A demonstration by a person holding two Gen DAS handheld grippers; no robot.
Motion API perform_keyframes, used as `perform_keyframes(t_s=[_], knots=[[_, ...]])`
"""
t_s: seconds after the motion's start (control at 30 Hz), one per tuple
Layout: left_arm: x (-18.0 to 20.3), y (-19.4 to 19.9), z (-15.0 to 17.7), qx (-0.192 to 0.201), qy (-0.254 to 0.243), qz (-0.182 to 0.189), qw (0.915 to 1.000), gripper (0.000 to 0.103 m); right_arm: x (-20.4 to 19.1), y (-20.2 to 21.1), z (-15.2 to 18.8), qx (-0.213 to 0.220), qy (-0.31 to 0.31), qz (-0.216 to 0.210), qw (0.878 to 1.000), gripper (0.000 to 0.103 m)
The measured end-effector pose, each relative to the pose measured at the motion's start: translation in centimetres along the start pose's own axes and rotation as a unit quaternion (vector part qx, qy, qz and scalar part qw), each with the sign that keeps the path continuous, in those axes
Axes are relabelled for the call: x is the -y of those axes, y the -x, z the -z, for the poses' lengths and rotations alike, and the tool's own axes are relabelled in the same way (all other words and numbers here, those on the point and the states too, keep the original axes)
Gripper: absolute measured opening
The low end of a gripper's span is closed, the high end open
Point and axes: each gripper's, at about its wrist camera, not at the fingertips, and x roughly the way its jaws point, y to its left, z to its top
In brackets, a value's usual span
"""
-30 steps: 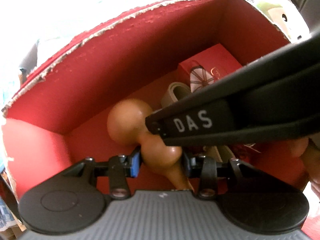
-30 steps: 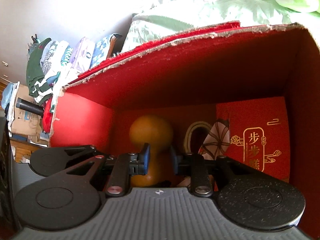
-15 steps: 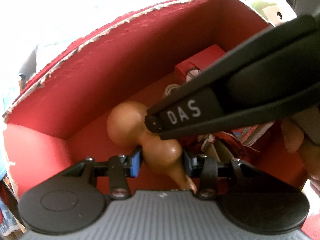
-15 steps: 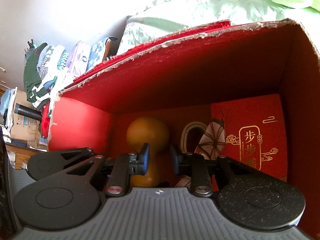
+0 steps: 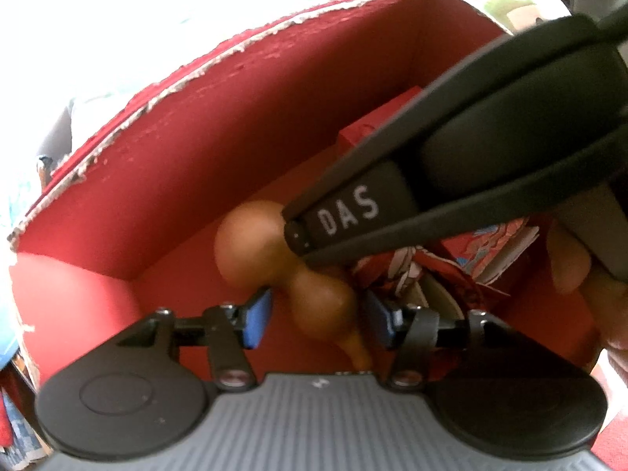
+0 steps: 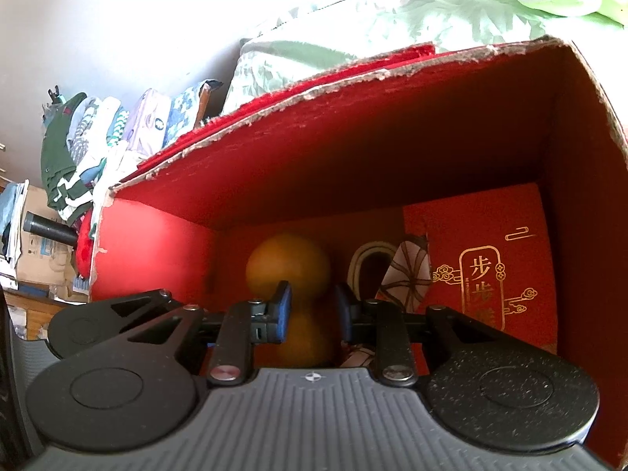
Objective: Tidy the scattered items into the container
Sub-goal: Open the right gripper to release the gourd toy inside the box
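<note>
Red cardboard box [image 6: 353, 149] with torn rim contains a tan wooden gourd [image 5: 274, 259], a red gift packet with gold characters [image 6: 486, 259], a grey looped strap [image 6: 369, 259] and a patterned folded fan [image 6: 408, 278]. Left gripper [image 5: 318, 316] is spread, jaws clear of the gourd's neck. Right gripper [image 6: 312, 312] is narrow, straddling the gourd without visible contact.
</note>
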Motion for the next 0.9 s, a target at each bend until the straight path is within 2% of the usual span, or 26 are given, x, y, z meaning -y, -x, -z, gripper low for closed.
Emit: perform_keyframes(t_s=[0.4, 0.9], knots=[[0.1, 0.9, 0.4, 0.018, -0.001, -0.027, 0.9995, 0.056, 0.8, 0.4, 0.0, 0.014, -0.022, 0.001, 1.000, 0.025], [0.0, 2.3, 1.0, 0.049, 0.011, -0.077, 0.9957, 0.057, 0.4, 0.8, -0.1, 0.032, -0.014, 0.017, 0.999, 0.023]])
